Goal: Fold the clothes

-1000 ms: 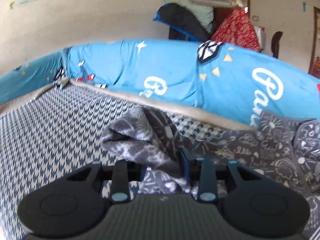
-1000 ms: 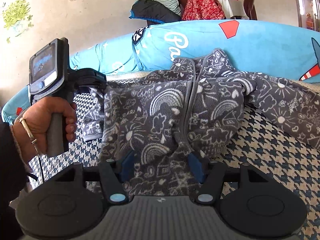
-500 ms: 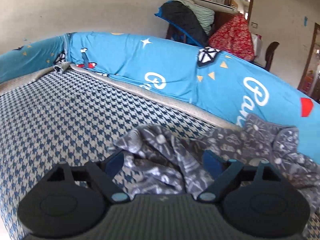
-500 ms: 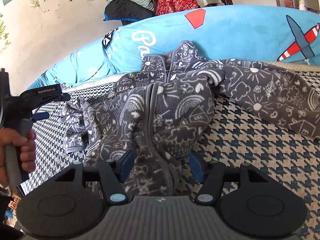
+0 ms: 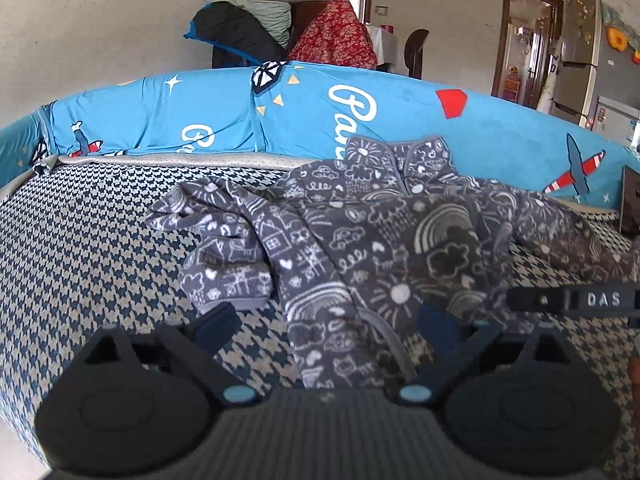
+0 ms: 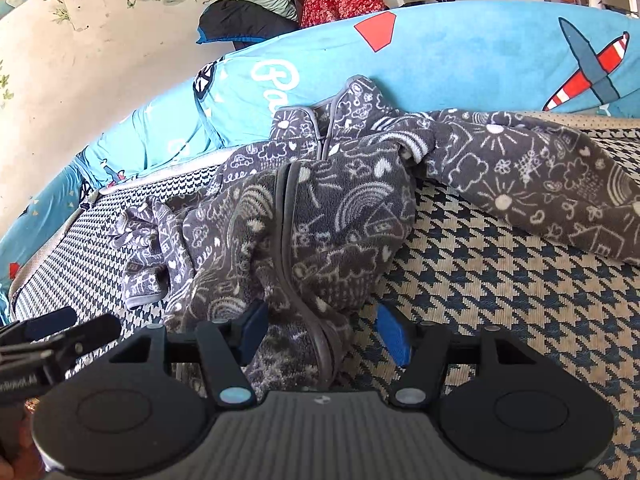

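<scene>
- The left gripper point(image 5: 326, 326) has let go: a second ago its fingers were pinched on a bunched sleeve, and now they stand wide apart and pulled back, with the sleeve point(image 5: 224, 248) lying crumpled on the mat ahead of them.
- The right gripper point(image 6: 322, 330) has barely shifted; its fingers are spread apart on either side of the jacket's hem, and they are not pressing the cloth.
- The jacket point(image 6: 320, 216) is a grey fleece one with white doodles, and it lies rumpled on the checked mat point(image 6: 500, 280), its trimmed front edge running down the middle towards the right gripper.
- Its collar point(image 5: 400, 160) leans against the blue cushion point(image 5: 200, 120) at the back of the mat.
- The other sleeve point(image 6: 540, 184) stretches out flat to the right of the jacket's body, along the foot of the blue cushion.
- From the right wrist view the left gripper's dark blue fingers point(image 6: 52, 326) show just left of the jacket, hovering over the mat.
- Behind the blue cushion a pile of bedding point(image 5: 248, 20) sits against the wall.
</scene>
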The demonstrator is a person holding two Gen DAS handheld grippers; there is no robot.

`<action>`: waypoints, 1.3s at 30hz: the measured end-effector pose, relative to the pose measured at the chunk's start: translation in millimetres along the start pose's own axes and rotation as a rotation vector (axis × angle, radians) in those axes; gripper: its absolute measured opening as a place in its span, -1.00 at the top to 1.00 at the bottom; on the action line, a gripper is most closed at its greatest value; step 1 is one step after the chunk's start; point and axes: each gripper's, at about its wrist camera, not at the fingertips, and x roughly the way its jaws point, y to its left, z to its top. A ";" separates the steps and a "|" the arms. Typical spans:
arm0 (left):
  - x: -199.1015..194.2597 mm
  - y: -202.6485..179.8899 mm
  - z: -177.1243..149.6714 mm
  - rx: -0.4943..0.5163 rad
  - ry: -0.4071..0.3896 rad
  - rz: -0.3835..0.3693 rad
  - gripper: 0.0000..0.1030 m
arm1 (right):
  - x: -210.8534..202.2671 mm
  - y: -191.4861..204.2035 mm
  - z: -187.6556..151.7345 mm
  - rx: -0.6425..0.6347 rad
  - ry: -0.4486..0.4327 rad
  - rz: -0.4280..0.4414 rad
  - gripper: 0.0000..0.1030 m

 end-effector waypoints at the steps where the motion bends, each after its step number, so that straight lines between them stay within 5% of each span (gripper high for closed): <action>1: -3.5 -3.0 -4.4 0.009 -0.002 -0.004 -0.90 | 0.4 0.1 -0.6 -0.002 0.003 -0.001 -0.17; 14: -32.7 -19.7 -46.4 0.068 0.009 -0.023 -0.93 | -4.9 -6.7 -4.0 0.017 0.003 -0.020 -0.17; 21: -44.8 -40.8 -70.5 0.187 0.007 -0.045 -0.97 | -17.4 -16.2 -5.9 0.073 -0.008 -0.052 -0.17; 34: -25.9 -57.8 -86.0 0.262 0.024 0.079 -1.00 | -38.1 -25.6 -13.2 0.116 -0.020 -0.063 -0.19; 39: -25.0 -54.5 -85.6 0.220 -0.031 0.159 -1.00 | -43.9 -31.8 -16.2 0.135 -0.022 -0.062 -0.19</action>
